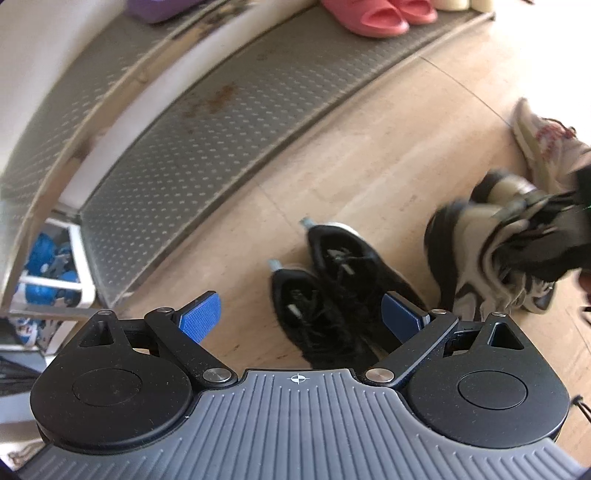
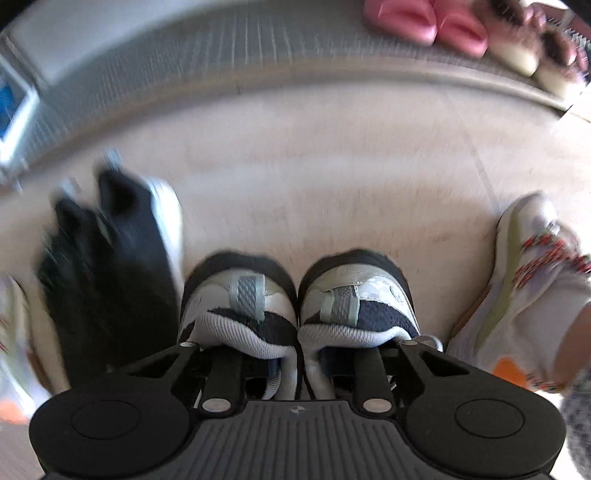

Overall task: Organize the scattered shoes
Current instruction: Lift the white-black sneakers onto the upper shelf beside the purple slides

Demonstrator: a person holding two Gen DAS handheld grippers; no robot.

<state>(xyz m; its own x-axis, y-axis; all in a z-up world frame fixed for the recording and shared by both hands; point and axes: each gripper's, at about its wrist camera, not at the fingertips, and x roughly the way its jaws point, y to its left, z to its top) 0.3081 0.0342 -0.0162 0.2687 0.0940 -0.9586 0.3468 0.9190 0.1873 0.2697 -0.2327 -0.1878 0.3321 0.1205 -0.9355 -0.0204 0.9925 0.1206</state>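
Below, pink slippers (image 1: 380,16) on rack shelf (image 1: 229,110), left tongs (image 1: 301,314) spread wide

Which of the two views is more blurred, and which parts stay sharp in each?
Right wrist view: heavy motion blur on the black sneakers and pink slippers; the held grey sneakers stay sharp. Left wrist view: mostly sharp, but the shoes at its right edge smear; both bend straight lines.

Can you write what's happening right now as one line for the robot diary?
left gripper: open, above black shoes | right gripper: shut on grey-navy sneaker pair | pink slippers: on rack
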